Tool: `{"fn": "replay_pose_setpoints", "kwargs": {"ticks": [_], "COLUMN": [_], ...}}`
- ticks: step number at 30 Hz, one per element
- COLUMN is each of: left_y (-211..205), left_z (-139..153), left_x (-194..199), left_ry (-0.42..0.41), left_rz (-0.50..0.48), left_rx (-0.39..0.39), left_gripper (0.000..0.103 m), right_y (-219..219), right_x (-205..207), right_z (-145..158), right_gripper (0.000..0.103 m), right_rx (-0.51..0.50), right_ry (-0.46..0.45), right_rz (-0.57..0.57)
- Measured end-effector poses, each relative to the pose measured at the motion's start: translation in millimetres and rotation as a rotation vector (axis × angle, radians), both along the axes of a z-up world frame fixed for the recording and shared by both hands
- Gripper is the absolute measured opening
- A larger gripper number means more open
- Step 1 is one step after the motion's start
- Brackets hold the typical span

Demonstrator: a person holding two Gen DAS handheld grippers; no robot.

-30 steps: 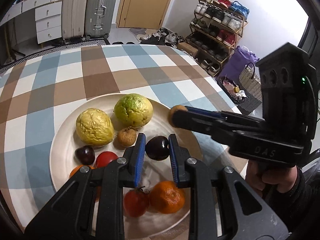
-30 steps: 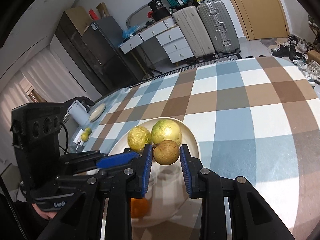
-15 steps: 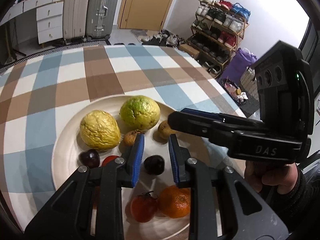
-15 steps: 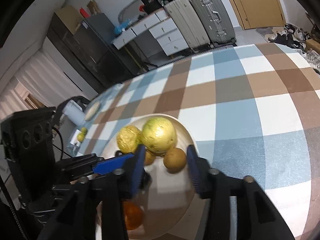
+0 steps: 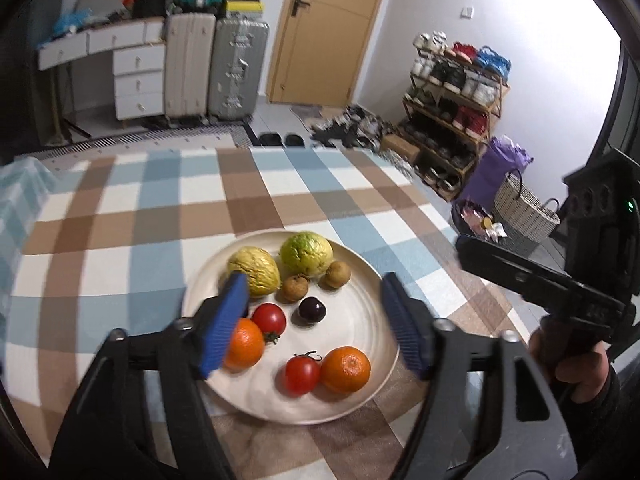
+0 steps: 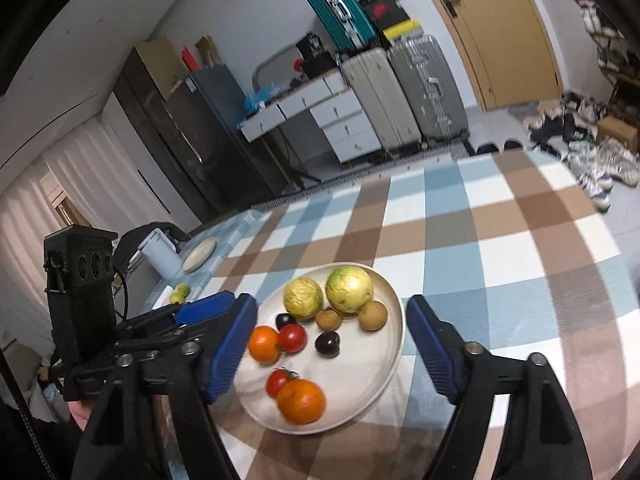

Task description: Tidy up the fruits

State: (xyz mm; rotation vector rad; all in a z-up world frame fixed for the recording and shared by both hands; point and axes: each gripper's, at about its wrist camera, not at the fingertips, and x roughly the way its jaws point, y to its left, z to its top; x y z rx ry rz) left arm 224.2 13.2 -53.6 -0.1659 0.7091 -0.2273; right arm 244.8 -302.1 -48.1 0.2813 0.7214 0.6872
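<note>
The left claw partly hides one orange on the plate. Both claws are spread wide, holding nothing. The right claw hovers over the plated fruit on the tabletop.

Plate: smooth, matt cream, ceramic-looking. Tablecloth: matt checked cloth. Yellow fruit, at 11 o'clock on plate: rough, wrinkled skin. Tomato, at 6: glossy.

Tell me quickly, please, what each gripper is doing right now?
Left gripper: jaws open, holding nothing.
Right gripper: jaws open, holding nothing.
</note>
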Motion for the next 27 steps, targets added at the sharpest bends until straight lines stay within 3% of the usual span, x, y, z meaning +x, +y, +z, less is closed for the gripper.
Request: {"fn": "replay_pose_setpoints", "kwargs": {"ticks": [1,6,8,15,27], "left_y": [1.0,4.8,6.9,14.2,32.4], "left_z": [6.6,36.8,48.5,84.7,114.8], "left_x": [-7.7,-43.3,-58.2,-107.6,-169.5], "left_ry": [-0.018,-0.096,-0.124,-0.237,-0.379], "left_rz": [0.011,0.058,0.08,0.143,0.244], "left_rx": [0.006,0.036,0.042,0.074,0.089], "left_gripper": [0.084,0.089,0.102,0.102,0.102], "right_y": [-1.8,-9.7,-10.6,-10.6,-0.2], "right_x": [-5.3,-39.8,-50.3,-91.1,-150.4], "right_z": [4.5,31.6,40.2,69.2,102.1], "right_gripper": [0.086,0.097,0.1,0.103,0.103], "right_rx": [0.006,0.012,0.009,-0.008,-0.05], "right_ry": [-0.014,-0.111,-0.141,-0.257,-0.488], "right_rz": [-0.005,-0.026,-0.03,-0.06,-0.081]}}
